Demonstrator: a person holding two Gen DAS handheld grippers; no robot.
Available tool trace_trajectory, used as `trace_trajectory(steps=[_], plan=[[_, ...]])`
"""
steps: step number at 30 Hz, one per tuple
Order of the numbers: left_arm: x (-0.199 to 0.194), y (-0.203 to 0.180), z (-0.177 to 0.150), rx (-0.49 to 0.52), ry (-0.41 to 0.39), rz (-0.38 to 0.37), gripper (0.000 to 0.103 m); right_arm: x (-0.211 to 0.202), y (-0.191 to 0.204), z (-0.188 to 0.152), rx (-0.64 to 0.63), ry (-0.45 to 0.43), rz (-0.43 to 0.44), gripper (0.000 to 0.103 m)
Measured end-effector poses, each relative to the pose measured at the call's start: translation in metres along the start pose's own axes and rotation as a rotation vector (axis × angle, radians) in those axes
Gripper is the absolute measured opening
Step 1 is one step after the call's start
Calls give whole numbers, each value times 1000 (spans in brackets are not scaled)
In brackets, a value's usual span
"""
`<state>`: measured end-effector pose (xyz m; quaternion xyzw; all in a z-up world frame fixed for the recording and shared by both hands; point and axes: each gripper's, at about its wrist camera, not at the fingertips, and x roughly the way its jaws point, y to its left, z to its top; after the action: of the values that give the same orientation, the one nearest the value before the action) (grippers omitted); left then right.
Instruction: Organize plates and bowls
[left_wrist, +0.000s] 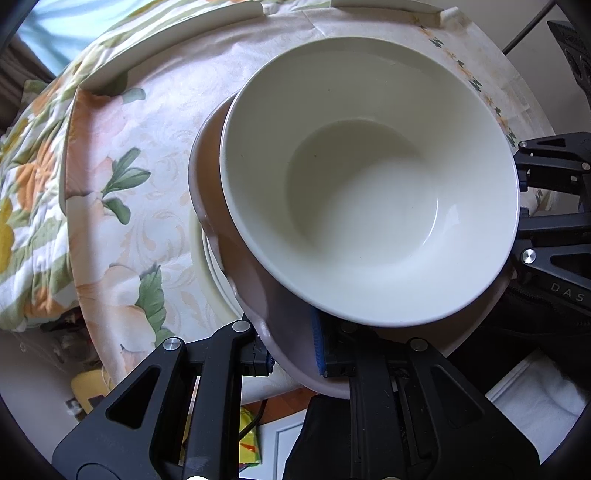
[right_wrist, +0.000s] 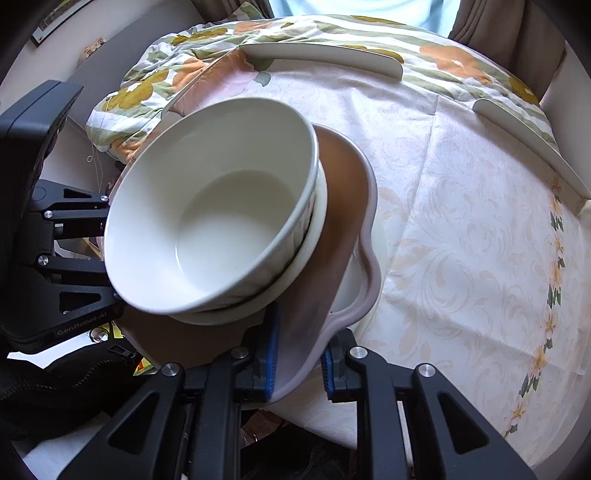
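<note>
A mauve-brown plate (left_wrist: 210, 206) (right_wrist: 347, 206) with a wavy rim carries a white bowl (left_wrist: 369, 184) (right_wrist: 214, 221), which is nested in a second white bowl (right_wrist: 319, 236). My left gripper (left_wrist: 290, 354) is shut on the plate's near rim, with blue pads on either side of it. My right gripper (right_wrist: 299, 363) is shut on another part of the same rim. Each gripper also shows in the other's view, the right gripper (left_wrist: 546, 206) and the left gripper (right_wrist: 74, 258). The plate hangs tilted just over a white plate (left_wrist: 216, 269) (right_wrist: 354, 291) on the table.
The round table wears a cream patterned cloth (left_wrist: 155, 155) (right_wrist: 461, 221). White raised rim pieces (left_wrist: 122, 70) (right_wrist: 325, 55) sit along its far edge. A flowered quilt (left_wrist: 29, 192) (right_wrist: 155, 85) lies beyond. Floor clutter shows below the table's near edge.
</note>
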<state>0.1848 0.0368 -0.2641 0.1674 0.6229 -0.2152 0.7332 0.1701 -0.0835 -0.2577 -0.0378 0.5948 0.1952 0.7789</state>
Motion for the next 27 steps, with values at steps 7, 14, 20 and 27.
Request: trace_trajectory(steps=[7,14,20,27], plan=[[0,2,2,-12,37,-17,16,-4,1,1,8,17,-10,18],[-12,-4,3,23,39,-20,41,-8,-1,1,28,21,-16,18],[-26,-13,4,26,8,9,70,-20,-1,-1,46,27,-17,45],[-41,-12,-1,8,-2,-20,72,-36,-1,-9,120,17,-13,46]])
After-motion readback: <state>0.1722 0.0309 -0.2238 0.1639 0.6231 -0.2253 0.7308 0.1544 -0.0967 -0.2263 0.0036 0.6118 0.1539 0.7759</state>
